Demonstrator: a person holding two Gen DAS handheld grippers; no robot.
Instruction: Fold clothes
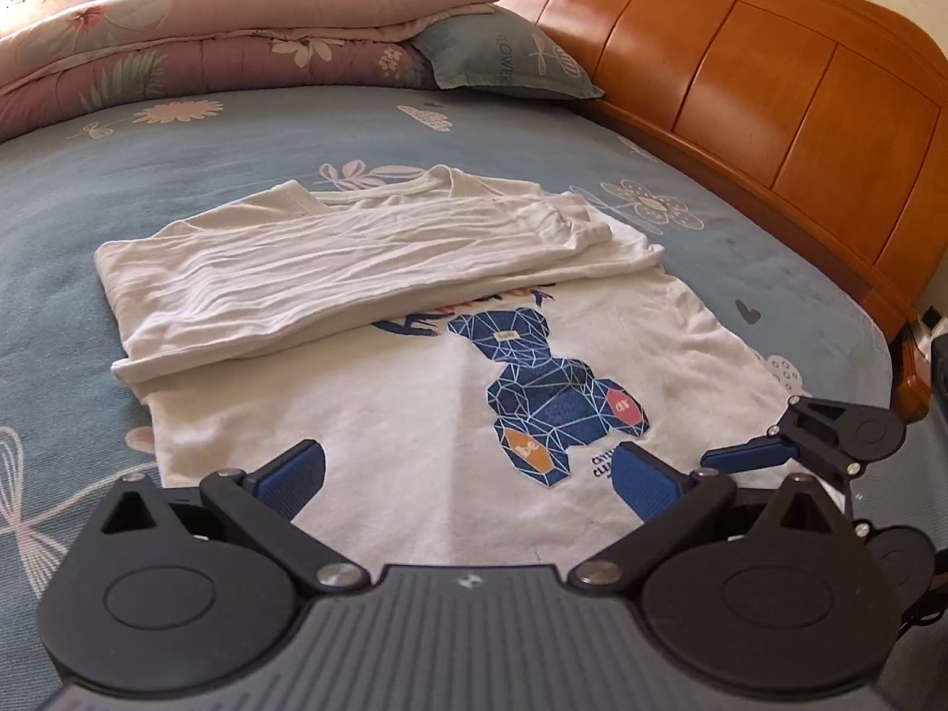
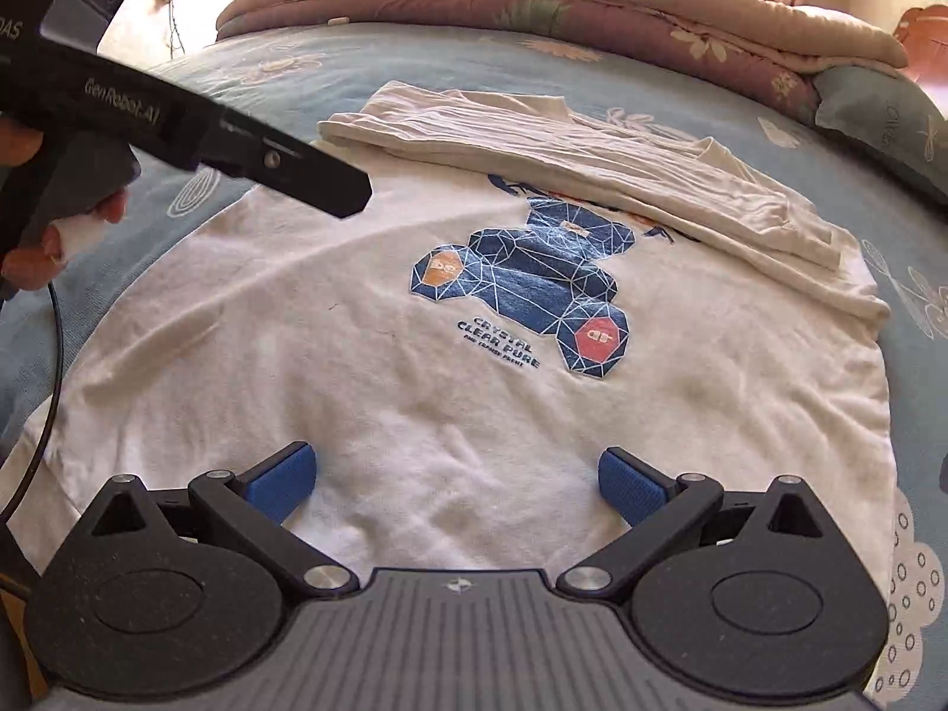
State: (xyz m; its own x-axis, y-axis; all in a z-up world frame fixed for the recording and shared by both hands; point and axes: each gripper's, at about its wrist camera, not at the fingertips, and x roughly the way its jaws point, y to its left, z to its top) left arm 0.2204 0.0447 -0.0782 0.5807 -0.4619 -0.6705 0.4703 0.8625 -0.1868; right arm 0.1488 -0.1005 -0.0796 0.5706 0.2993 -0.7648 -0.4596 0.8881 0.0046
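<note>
Left gripper is spread wide, empty, poised over the near hem of the white T-shirt. Right gripper is likewise released, nothing between its blue pads, above the same hem. The shirt lies on the blue floral bedsheet, its far side folded over the bear print. Beyond: folded quilt, pillow, wooden headboard.

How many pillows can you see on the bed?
1. A grey-blue pillow lies by the wooden headboard, tucked against the folded floral quilt. More could be hidden under or behind the quilt.
</note>
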